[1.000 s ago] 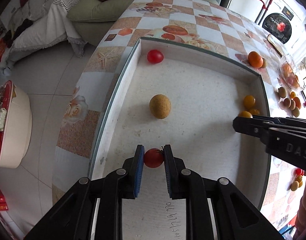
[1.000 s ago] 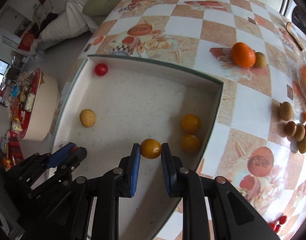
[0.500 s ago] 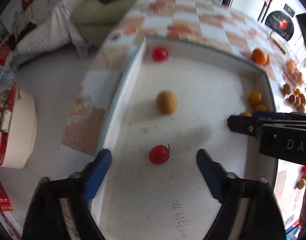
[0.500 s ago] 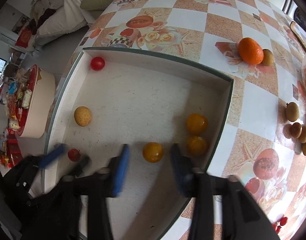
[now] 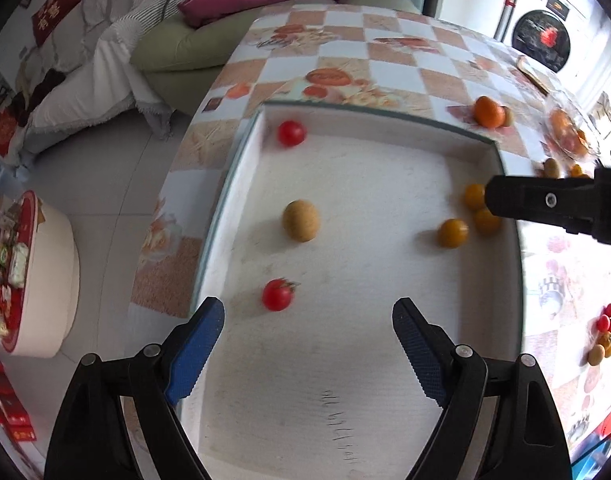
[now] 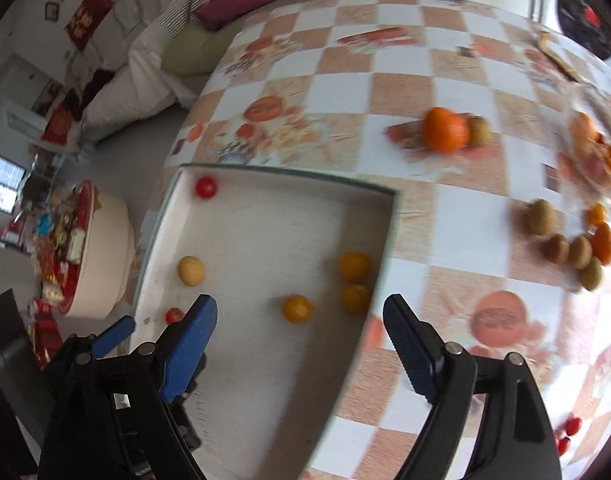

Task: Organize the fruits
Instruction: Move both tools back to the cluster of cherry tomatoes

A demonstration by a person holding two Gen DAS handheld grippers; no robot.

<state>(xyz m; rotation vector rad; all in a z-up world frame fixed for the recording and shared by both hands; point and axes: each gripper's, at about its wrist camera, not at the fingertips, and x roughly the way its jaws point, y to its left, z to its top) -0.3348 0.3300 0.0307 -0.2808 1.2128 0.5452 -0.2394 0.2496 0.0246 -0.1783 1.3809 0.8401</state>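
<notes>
Both hand-held grippers, left (image 5: 308, 316) and right (image 6: 300, 314), hang wide apart and empty over the shallow white tray (image 5: 507, 248). Inside it: small red tomato (image 5: 278, 295) nearest, round tan fruit (image 5: 300, 220) mid-tray, yellow-orange ones (image 5: 452, 233) by the right wall. Looks like between drops, so next grab comes from the loose brown fruits (image 6: 556, 249) beyond the tray on the checkered surface (image 6: 457, 216).

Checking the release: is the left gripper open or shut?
Open. The left gripper has its blue pads spread wide with nothing between them; the red tomato lies loose in the tray ahead.
</notes>
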